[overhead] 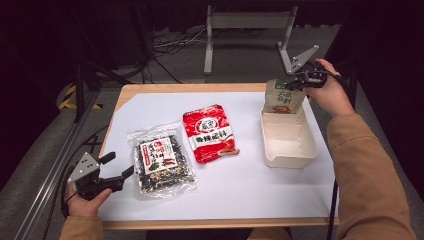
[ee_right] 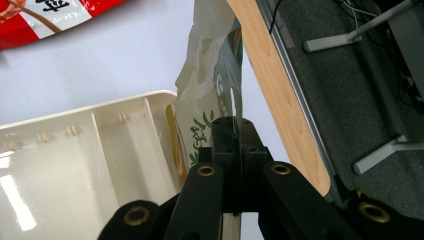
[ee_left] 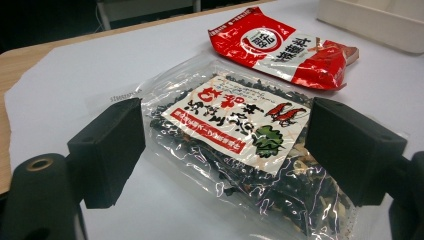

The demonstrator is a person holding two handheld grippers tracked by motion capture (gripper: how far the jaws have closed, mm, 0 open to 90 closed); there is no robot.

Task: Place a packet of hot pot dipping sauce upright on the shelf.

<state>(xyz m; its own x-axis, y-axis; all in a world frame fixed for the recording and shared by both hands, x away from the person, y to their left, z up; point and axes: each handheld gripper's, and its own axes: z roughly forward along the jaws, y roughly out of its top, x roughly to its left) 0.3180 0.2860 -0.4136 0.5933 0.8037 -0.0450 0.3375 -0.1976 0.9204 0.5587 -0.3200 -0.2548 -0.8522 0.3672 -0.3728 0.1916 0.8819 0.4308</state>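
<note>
My right gripper [overhead: 295, 80] is shut on the top edge of a beige and green packet [overhead: 283, 96], which hangs upright over the far end of a cream plastic bin [overhead: 289, 145]. In the right gripper view the packet [ee_right: 212, 85] stands between the closed jaws just above the bin's wall [ee_right: 90, 145]. My left gripper [overhead: 120, 167] is open near the table's front left, its jaws facing a clear bag of dark dried food [overhead: 162, 162]. In the left gripper view that clear bag [ee_left: 235, 145] lies between the spread jaws. A red packet [overhead: 209, 132] lies flat mid-table.
White paper [overhead: 240, 185] covers the wooden table [overhead: 150, 89]. The red packet [ee_left: 280, 47] lies beyond the clear bag, with the bin's corner [ee_left: 375, 20] farther off. Metal frame legs [overhead: 209, 45] and cables lie on the floor behind the table.
</note>
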